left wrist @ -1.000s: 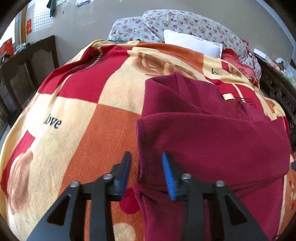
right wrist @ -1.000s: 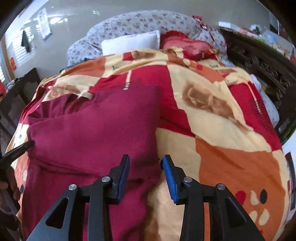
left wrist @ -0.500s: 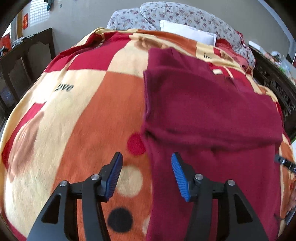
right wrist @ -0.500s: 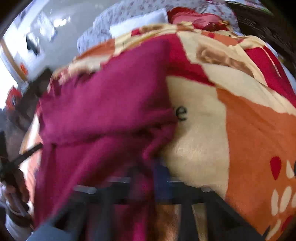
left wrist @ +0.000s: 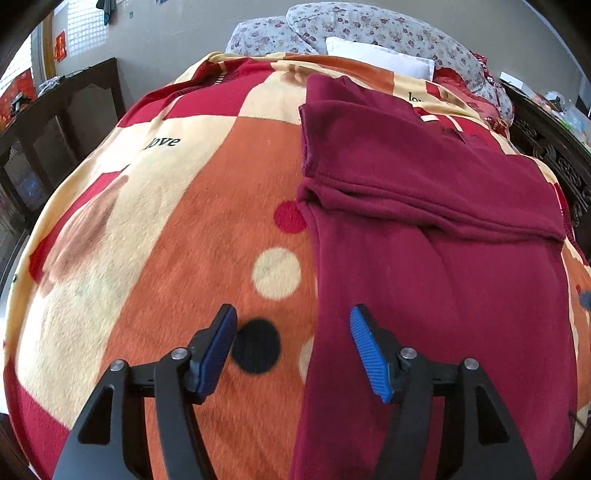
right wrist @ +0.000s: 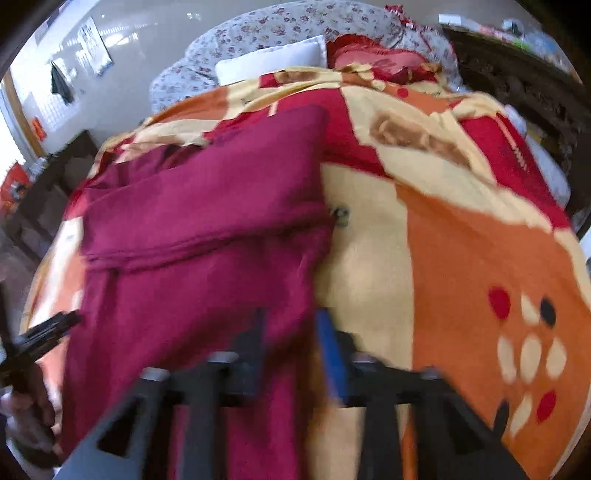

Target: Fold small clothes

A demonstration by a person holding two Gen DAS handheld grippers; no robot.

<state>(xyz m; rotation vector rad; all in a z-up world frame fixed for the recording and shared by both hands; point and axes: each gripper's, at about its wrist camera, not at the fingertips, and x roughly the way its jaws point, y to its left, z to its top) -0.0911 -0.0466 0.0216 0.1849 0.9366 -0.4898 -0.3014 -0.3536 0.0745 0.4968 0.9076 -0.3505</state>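
Note:
A maroon garment (left wrist: 424, 258) lies flat on the bed, its far part folded over toward me with the folded hem running across (right wrist: 207, 247). My left gripper (left wrist: 293, 317) hovers over the garment's left edge, its jaws opening. The edge runs between the blue pads (left wrist: 364, 339), and neither pad presses on it. My right gripper (right wrist: 291, 332) is blurred by motion at the garment's right edge, its jaws also opening with cloth between the fingers. In the right wrist view the left gripper (right wrist: 48, 330) and the hand (right wrist: 29, 410) holding it show at the far left.
An orange, red and cream patterned blanket (left wrist: 184, 240) covers the bed. Floral pillows (left wrist: 369, 29) and a white pillow (left wrist: 376, 59) lie at the head. Dark wooden furniture (left wrist: 55, 122) stands to the left, and a carved dark frame (right wrist: 517, 85) to the right.
Both grippers have pulled back toward the near end of the garment. The left jaws have widened steadily. The right jaws looked closed in a blur half a second ago and now stand apart.

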